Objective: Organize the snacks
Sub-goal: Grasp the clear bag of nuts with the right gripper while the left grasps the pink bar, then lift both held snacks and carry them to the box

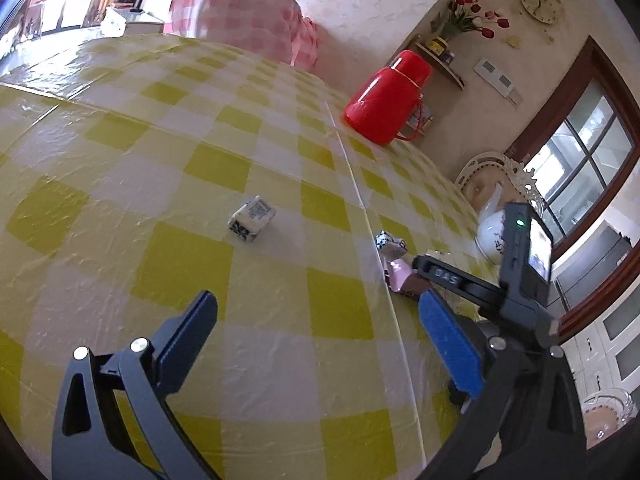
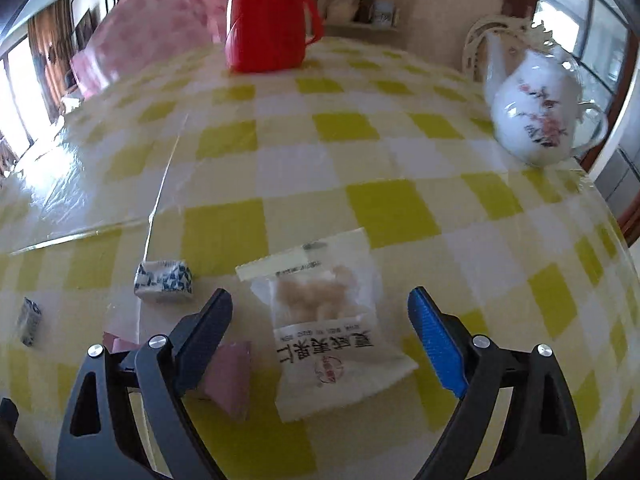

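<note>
The counter (image 2: 360, 208) carries a red flask (image 2: 266, 20) and a teapot (image 2: 536, 116) at the back, with snacks loose in front. Right tongs (image 2: 320, 304) are spread, empty, framing the nut packet (image 2: 324, 320): the pick-up step, needing descent and closing. Left tongs (image 1: 316, 316), released, face a small candy (image 1: 252, 220).

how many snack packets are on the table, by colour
blue-and-white wrapped candies: 2
pink packets: 2
white nut packet: 1
total: 5
</note>
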{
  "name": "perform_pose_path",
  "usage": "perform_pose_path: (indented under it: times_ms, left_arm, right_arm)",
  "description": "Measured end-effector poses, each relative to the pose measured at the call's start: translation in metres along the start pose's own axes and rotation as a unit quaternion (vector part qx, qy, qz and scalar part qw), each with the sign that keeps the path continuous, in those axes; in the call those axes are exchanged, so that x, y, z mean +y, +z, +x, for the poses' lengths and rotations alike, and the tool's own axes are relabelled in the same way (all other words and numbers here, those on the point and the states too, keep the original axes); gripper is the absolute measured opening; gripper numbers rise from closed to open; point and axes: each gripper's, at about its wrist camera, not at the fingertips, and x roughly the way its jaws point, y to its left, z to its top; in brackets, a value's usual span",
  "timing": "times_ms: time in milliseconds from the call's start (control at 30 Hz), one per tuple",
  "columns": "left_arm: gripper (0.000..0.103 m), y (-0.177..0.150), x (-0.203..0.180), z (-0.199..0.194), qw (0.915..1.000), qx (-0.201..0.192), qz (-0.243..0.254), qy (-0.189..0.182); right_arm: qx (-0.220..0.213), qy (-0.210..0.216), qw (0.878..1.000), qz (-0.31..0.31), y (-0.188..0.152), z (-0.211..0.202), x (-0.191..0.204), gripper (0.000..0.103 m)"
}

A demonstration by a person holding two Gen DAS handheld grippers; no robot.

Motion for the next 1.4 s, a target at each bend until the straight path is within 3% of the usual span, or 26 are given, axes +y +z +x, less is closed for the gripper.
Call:
perform_pose_path:
  times_ms: [33,67,100,133,367,467,600,733,900,1000,1067,1133,1167,1233,1300,1400]
  left_arm:
    - [0.101,0.0,-0.002,0.0,1.0,-0.001,0.004,0.0]
    - [0.101,0.0,-0.002,0.0,1.0,-0.001,0.007,0.0]
    - [0.101,0.0,-0.004,0.001,1.0,-0.001,0.009,0.0]
    - [0.101,0.0,-0.005,0.001,0.9999,-0.001,0.012,0.0]
    - [0.101,0.0,-0.008,0.002,0.9994,0.0,0.033,0.0]
    - [0.101,-0.005,-0.024,0.003,0.9965,0.005,0.082,-0.01]
    - [0.101,-0.003,-0.054,0.01,0.9805,0.013,0.195,-0.023]
    - [0.101,0.005,-0.092,0.037,0.9436,0.053,0.326,-0.024]
    - [0.101,0.009,-0.124,0.087,0.9081,0.1,0.406,-0.029]
    - [0.084,-0.001,-0.137,0.117,0.8783,0.133,0.459,-0.021]
    - [0.076,-0.006,-0.14,0.127,0.8695,0.147,0.471,-0.02]
    - [0.061,-0.008,-0.136,0.131,0.8684,0.166,0.466,-0.039]
    - [0.044,-0.006,-0.133,0.131,0.8706,0.182,0.453,-0.063]
    - [0.022,-0.007,-0.133,0.127,0.8711,0.188,0.447,-0.077]
    - [0.021,-0.013,-0.135,0.12,0.8671,0.183,0.456,-0.079]
    - [0.021,-0.022,-0.138,0.104,0.8723,0.167,0.452,-0.079]
  right_arm:
    - [0.001,0.004,1.0,0.0,-0.001,0.0,0.0,0.082]
    - [-0.001,0.019,1.0,0.001,-0.003,-0.002,-0.002,0.067]
    - [-0.002,0.031,1.0,0.001,-0.005,-0.004,-0.002,0.06]
    - [-0.008,0.033,0.999,0.0,-0.008,-0.008,-0.003,0.041]
    - [-0.037,0.034,0.998,0.035,-0.057,-0.06,-0.015,0.04]
    - [-0.044,0.036,0.997,0.053,-0.094,-0.092,-0.02,0.04]
    - [-0.048,0.062,0.993,0.088,-0.148,-0.129,-0.03,0.04]
    - [-0.066,0.092,0.986,0.119,-0.169,-0.153,-0.037,0.04]
    - [-0.059,0.103,0.986,0.119,-0.168,-0.153,-0.034,0.04]
    - [-0.064,0.103,0.986,0.114,-0.167,-0.158,-0.034,0.04]
    - [-0.07,0.102,0.986,0.112,-0.166,-0.162,-0.034,0.04]
    - [-0.072,0.104,0.985,0.114,-0.166,-0.163,-0.034,0.04]
    - [-0.072,0.105,0.985,0.114,-0.165,-0.164,-0.034,0.04]
    - [-0.076,0.104,0.985,0.115,-0.165,-0.165,-0.034,0.04]
    - [-0.08,0.101,0.985,0.117,-0.166,-0.165,-0.035,0.04]
    - [-0.079,0.1,0.983,0.131,-0.168,-0.16,-0.042,0.04]
